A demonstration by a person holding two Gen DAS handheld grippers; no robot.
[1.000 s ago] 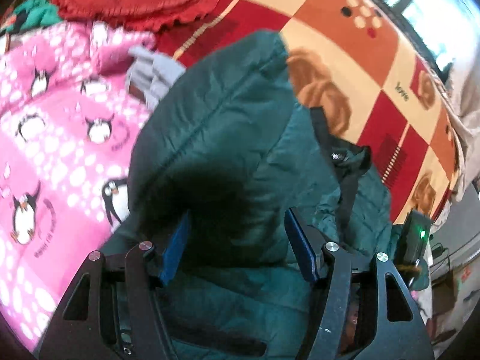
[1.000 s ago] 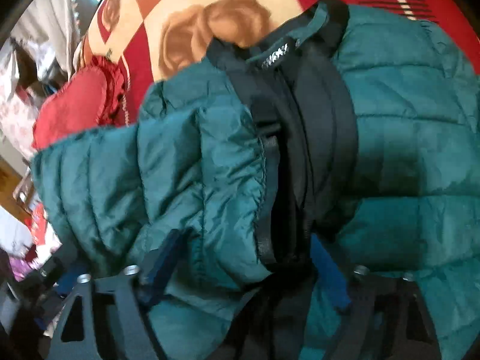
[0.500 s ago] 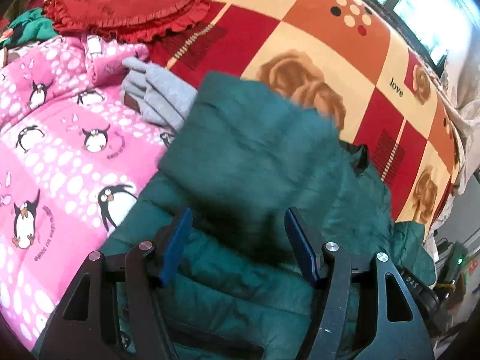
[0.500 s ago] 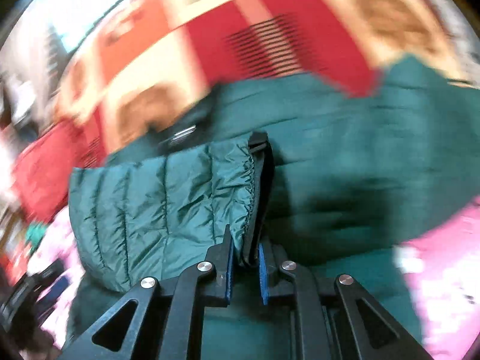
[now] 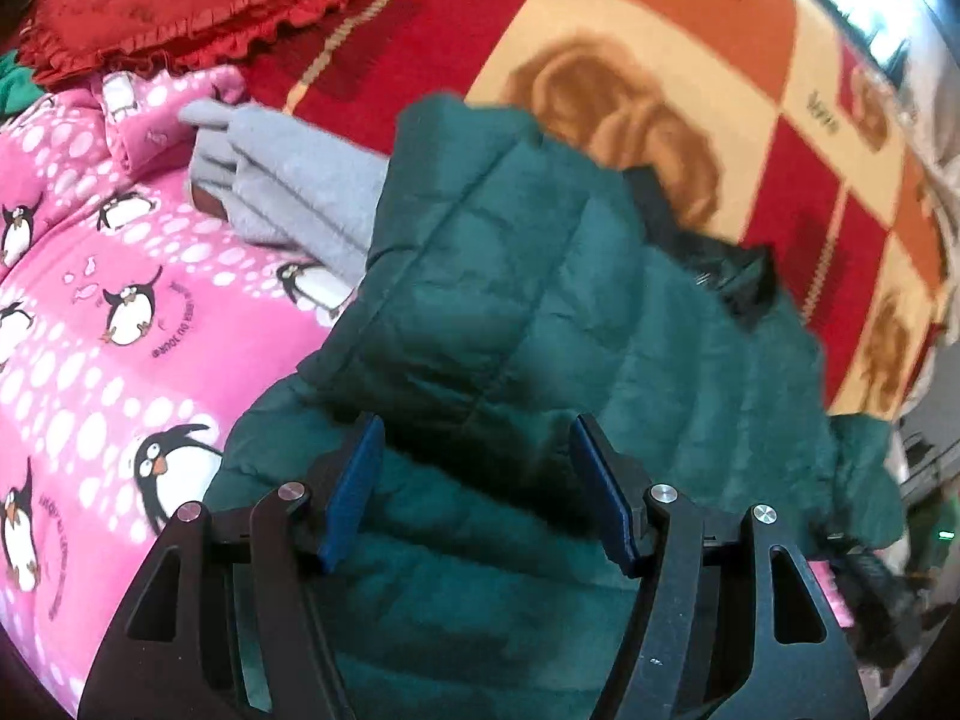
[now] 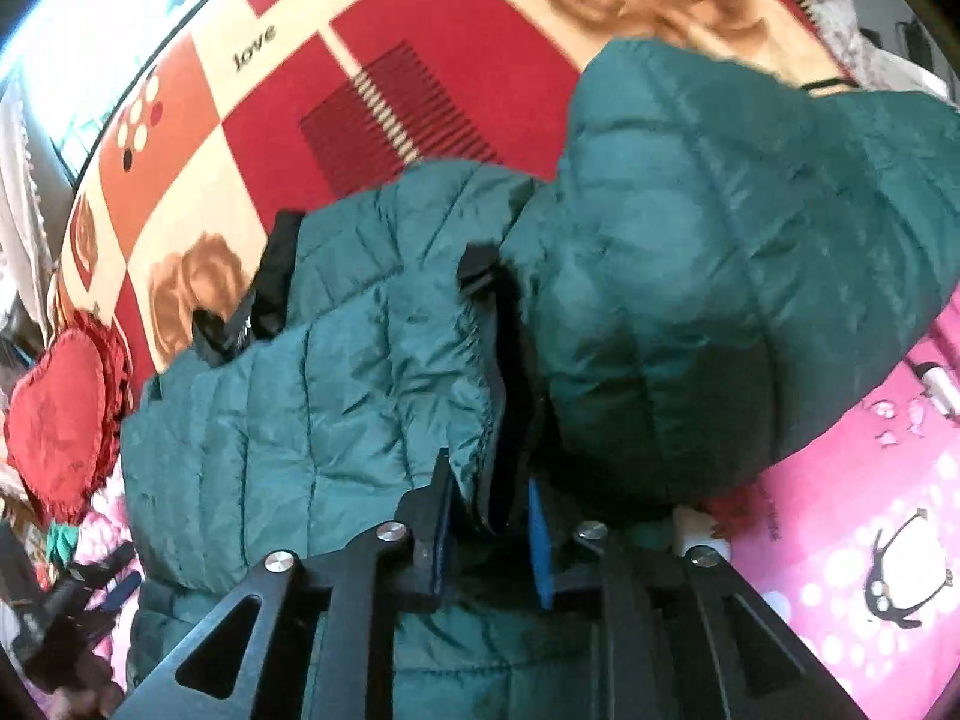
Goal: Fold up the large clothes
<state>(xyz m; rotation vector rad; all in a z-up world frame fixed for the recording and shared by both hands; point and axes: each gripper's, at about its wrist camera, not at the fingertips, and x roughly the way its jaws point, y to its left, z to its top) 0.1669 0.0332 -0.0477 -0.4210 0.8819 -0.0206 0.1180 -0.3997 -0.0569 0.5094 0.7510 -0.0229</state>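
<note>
Meanwhile the right claw [image 6: 486, 516] opens around the green jacket's [image 6: 336, 396] cuff; left claw [image 5: 474, 480] gapes, grey garment [image 5: 294, 186] beside.

My left tongs [image 5: 474, 492] point steeply down, their two blue pads [image 5: 354, 498] standing well apart and level with each other, the black linkage arms spread wide below them. Padded cloth lies under and between the pads, but they do not press on it.

My right tongs [image 6: 487, 531] also tilt downward, rolled a little so that the left pad sits higher than the right. Their jaws are narrow and opening, with a gathered cuff edge still between the blue pads [image 6: 540, 546]; whether the pads still press on it I cannot tell for sure, though a small gap shows beside the right one.
</note>
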